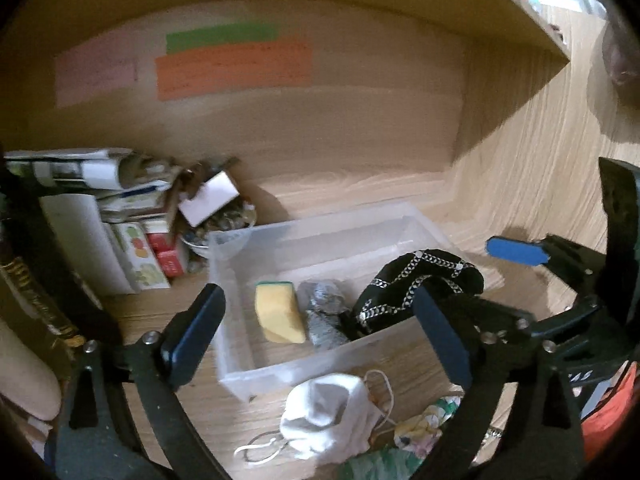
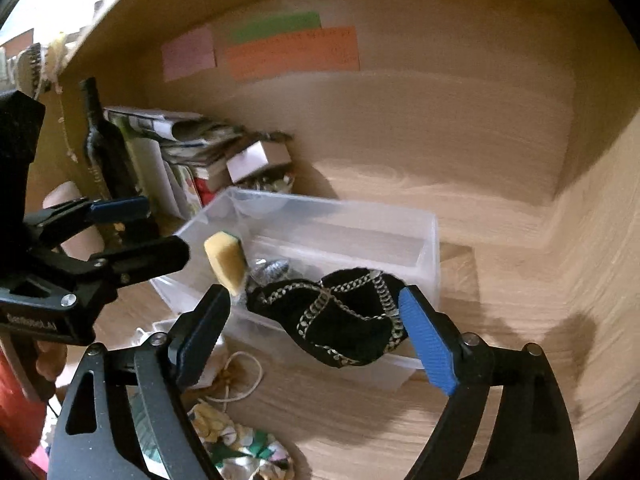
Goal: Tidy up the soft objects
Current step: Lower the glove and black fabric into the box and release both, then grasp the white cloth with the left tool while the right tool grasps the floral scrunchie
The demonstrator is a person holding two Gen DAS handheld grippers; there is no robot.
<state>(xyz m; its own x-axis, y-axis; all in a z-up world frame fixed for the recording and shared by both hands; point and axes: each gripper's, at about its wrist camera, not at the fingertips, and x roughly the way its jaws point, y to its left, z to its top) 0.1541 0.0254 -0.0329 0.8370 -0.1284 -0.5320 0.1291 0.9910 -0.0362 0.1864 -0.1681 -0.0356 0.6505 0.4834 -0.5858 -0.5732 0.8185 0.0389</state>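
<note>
A clear plastic bin (image 1: 236,364) (image 2: 430,240) stands on the wooden shelf. Inside lie a yellow sponge (image 1: 278,312) (image 2: 226,258) and a grey cloth (image 1: 324,312) (image 2: 272,270). A black pouch with silver chain pattern (image 1: 416,284) (image 2: 340,320) hangs over the bin's near edge. My left gripper (image 1: 316,336) is open and empty, in front of the bin. My right gripper (image 2: 312,340) is open with the pouch between its fingers, not gripped; it also shows in the left wrist view (image 1: 516,252). A white drawstring bag (image 1: 328,416) (image 2: 216,364) and a floral cloth (image 1: 424,428) (image 2: 248,448) lie in front of the bin.
Stacked boxes, papers and a bowl of small items (image 1: 152,216) (image 2: 200,152) crowd the shelf's left back corner, with a dark bottle (image 2: 100,140). Coloured notes (image 1: 232,64) (image 2: 292,52) hang on the back wall. The shelf's side wall (image 2: 600,240) rises at right.
</note>
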